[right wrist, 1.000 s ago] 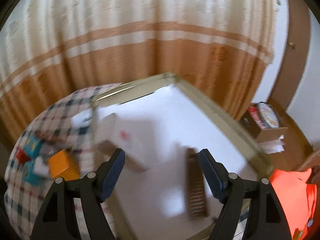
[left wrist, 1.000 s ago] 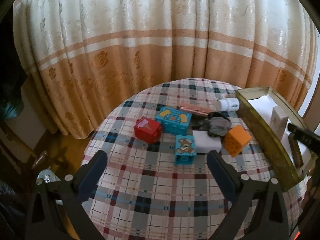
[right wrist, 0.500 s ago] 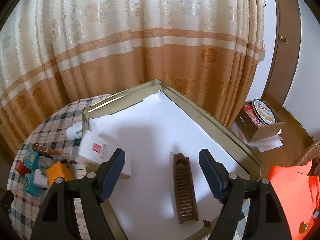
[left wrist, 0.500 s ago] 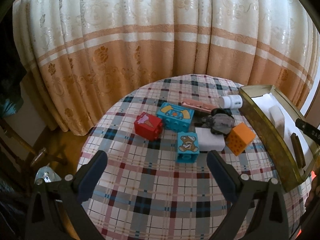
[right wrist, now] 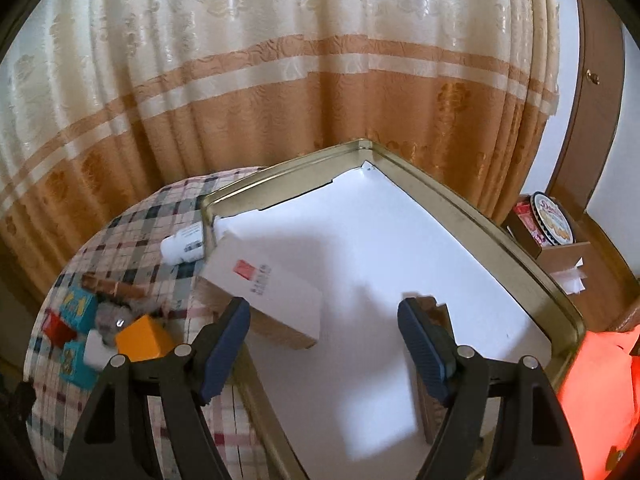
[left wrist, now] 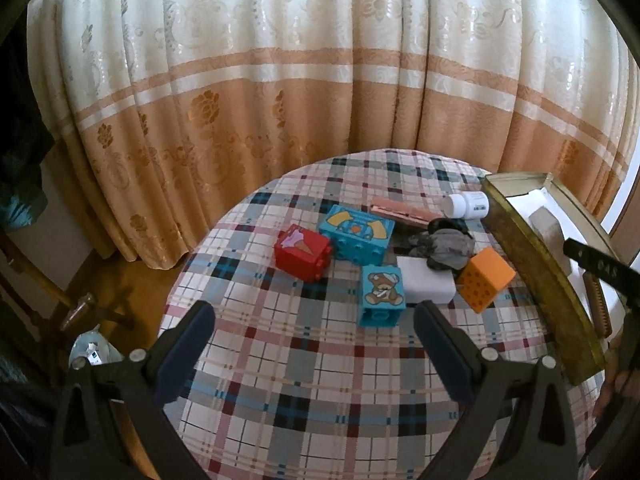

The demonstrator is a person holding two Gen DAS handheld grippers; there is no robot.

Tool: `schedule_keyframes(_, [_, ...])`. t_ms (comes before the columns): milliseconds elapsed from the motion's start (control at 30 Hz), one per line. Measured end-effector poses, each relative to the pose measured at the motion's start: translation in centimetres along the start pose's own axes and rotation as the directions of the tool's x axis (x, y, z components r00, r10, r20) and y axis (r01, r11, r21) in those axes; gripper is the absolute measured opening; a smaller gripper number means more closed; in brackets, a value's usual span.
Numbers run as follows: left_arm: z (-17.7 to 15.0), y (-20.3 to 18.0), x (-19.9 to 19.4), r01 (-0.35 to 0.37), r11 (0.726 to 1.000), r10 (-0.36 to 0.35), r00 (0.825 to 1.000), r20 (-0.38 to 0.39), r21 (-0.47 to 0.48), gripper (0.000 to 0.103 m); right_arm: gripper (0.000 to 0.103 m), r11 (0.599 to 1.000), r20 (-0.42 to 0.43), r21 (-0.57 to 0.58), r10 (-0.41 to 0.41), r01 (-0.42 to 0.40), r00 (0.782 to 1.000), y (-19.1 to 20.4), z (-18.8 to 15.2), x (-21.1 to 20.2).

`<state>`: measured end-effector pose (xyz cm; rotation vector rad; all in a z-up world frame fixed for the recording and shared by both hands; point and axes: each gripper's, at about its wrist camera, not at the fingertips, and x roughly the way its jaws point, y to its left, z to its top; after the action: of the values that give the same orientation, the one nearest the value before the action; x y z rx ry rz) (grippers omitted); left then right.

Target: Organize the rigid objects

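Right gripper [right wrist: 324, 336], spread and empty, has swung left over the tray [right wrist: 496, 236]; comb [right wrist: 430, 392] delivered, blocks likely next.

A round biscuit tin [right wrist: 554, 220] shows lettering beginning "Dan"; print on the white box [right wrist: 266, 286] and white bottle [left wrist: 468, 205] is illegible.

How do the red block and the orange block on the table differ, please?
The red block bears an ice-cream picture; the orange block has dots. The red block touches the wide teal block; the orange block sits nearer the gold tray, beside a white block. Both rest untouched on the plaid tablecloth.
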<state>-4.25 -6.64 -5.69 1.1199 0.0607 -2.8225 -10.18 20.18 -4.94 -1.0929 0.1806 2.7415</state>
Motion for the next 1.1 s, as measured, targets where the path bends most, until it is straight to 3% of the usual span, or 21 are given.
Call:
schedule_keyframes(167, [0.0, 0.4, 0.5, -0.004, 1.0, 0.004, 1.0, -0.007, -0.006, 0.101, 0.078, 1.0, -0.031, 0.026, -0.003, 0.004, 0.999, -0.2, 0.5, 1.1])
schedule_keyframes(667, [-0.2, 0.7, 1.2, 0.0, 1.0, -0.001, 1.0, -0.027, -0.015, 0.101, 0.078, 1.0, -0.002, 0.02, -0.007, 0.007, 1.0, -0.1, 0.3, 0.6])
schedule_keyframes(867, [0.0, 1.1, 1.2, -0.004, 1.0, 0.004, 1.0, -0.024, -0.029, 0.101, 0.078, 0.995, 0.109, 0.031, 0.086, -0.09, 0.99, 0.1, -0.7, -2.9])
schedule_keyframes(1100, [-0.1, 0.6, 0.8, -0.009, 1.0, 0.008, 0.999, -0.034, -0.02, 0.101, 0.078, 0.987, 0.134, -0.017, 0.162, -0.161, 0.978, 2.7, -2.8, -6.0])
